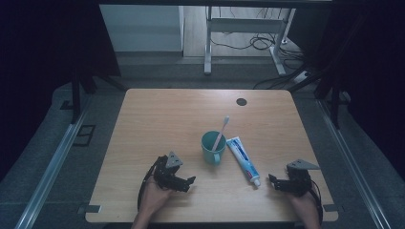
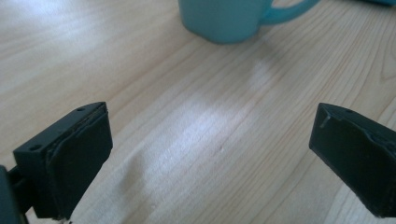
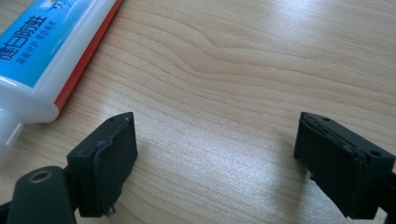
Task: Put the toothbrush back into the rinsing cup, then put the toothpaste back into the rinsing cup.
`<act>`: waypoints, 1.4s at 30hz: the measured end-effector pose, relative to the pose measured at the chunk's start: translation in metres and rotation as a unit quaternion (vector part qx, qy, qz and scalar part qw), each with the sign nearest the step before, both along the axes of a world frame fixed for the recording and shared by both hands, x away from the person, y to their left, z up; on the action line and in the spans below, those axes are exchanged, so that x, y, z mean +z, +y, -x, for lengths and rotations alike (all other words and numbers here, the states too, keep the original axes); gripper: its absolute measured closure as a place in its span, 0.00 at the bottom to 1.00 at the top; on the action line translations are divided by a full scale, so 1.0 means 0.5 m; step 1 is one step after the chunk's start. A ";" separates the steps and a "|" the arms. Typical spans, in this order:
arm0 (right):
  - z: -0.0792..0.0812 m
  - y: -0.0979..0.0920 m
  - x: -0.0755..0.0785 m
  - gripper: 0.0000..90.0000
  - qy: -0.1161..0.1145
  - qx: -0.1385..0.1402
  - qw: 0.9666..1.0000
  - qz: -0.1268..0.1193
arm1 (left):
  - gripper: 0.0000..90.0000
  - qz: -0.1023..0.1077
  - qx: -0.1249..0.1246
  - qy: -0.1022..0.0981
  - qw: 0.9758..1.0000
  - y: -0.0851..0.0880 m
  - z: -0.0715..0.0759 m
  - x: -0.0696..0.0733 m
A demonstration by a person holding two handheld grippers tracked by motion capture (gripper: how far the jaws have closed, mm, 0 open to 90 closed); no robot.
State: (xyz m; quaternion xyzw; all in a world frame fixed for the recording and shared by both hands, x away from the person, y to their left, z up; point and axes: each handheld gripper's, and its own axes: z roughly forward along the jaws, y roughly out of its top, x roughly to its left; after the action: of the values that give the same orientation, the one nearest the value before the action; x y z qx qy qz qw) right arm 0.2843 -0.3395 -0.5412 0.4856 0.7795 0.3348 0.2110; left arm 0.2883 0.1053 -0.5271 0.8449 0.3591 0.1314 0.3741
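A teal mug (image 1: pixel 212 148) stands in the middle of the wooden table (image 1: pixel 157 119), with a pink and white toothbrush (image 1: pixel 221 130) leaning in it. Just right of the mug lies a white and blue toothpaste tube (image 1: pixel 243 160), cap toward the front edge. My left gripper (image 1: pixel 189 183) rests low at the front left, open and empty, pointing at the mug (image 2: pixel 229 18). At the front right my right gripper (image 1: pixel 272 181) is open with bare wood between its jaws, and the tube's cap end (image 3: pixel 44 60) lies just to its left.
A small dark round hole cover (image 1: pixel 241 101) sits near the table's far edge. Beyond the table are white desk legs (image 1: pixel 208 47) and cables on the floor. Metal rails (image 1: pixel 52 167) run along both sides.
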 end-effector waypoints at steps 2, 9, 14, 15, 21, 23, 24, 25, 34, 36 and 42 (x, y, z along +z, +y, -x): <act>0.000 0.000 0.000 0.14 0.000 0.000 1.000 0.000 | 0.00 -0.004 0.001 0.001 1.000 0.000 0.002 -0.005; 0.000 0.000 0.000 0.14 0.000 0.000 1.000 -0.001 | 0.00 -0.008 0.002 0.007 1.000 0.001 0.006 -0.020; 0.000 0.000 0.000 0.14 0.000 -0.001 1.000 -0.001 | 0.00 -0.013 0.001 0.013 1.000 0.002 0.005 -0.029; 0.000 0.000 0.000 0.14 0.000 -0.001 1.000 -0.001 | 0.00 -0.014 0.002 0.016 1.000 0.003 0.005 -0.031; 0.000 0.000 0.000 0.14 0.001 -0.001 1.000 -0.002 | 0.00 -0.017 0.005 0.022 1.000 0.006 0.003 -0.033; 0.000 0.000 0.000 0.14 0.001 0.000 1.000 -0.002 | 0.00 -0.016 0.007 0.024 1.000 0.007 0.003 -0.033; 0.000 0.000 0.000 0.14 0.001 0.001 1.000 -0.002 | 0.00 -0.016 0.007 0.025 1.000 0.007 0.003 -0.033; 0.000 0.001 0.000 0.14 0.001 0.002 1.000 -0.002 | 0.00 -0.017 0.006 0.028 0.999 0.007 0.001 -0.034; 0.005 0.004 0.004 0.09 -0.005 0.012 1.000 0.012 | 0.01 -0.033 0.012 0.026 0.999 0.002 0.002 -0.035; 0.005 0.004 0.005 0.08 -0.004 0.012 1.000 0.009 | 0.01 -0.038 0.014 0.023 0.999 0.000 0.003 -0.035; 0.005 0.002 0.008 0.06 0.007 0.013 1.000 0.004 | 0.01 -0.037 0.015 0.023 0.999 0.001 0.003 -0.035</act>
State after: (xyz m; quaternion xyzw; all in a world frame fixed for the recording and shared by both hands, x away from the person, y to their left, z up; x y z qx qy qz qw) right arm 0.2819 -0.3383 -0.5374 0.4767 0.7884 0.3315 0.2031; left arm 0.2870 0.1057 -0.5448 0.8553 0.3753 0.1306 0.3326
